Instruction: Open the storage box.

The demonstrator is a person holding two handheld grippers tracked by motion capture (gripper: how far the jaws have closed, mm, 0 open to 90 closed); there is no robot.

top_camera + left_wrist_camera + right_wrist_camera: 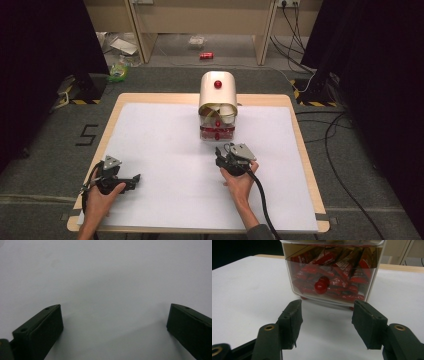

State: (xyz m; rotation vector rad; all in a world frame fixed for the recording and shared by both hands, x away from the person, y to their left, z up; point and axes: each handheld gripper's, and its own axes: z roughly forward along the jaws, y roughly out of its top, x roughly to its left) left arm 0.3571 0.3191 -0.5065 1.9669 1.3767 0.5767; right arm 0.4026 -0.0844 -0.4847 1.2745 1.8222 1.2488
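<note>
Much of the container (332,272) ahead of your right gripper (327,315) is cut off: in the right gripper view its top runs off the upper edge, so you see just the clear lower part and a sliver of pale rim. Behind that clear wall the red packets (342,267) are crammed at angles, and their print is too blurred to read. In the high view the rounded cream lid (218,90) is swung up and back, hiding whatever sits behind it, and the contents below shrink to a red band. Your left gripper (115,320) shows just its two black tips in its own view, their bases cut off at the bottom edge; they stand wide apart over the bare white sheet (105,272), with nothing between them. On the right, the fingers (292,317) are spread too, gripping nothing, and the container stands just beyond their tips, apart from them, centred on the gap. It looks like a small box with see-through walls and rounded lower corners, resting on the white sheet, with a round red knob (321,285) on the front wall facing the gap and a second red knob (218,84) on the raised lid. From above, your right hand (240,177) sits just short of the container; your left hand (102,192) lies well apart, near the table's near left corner.
</note>
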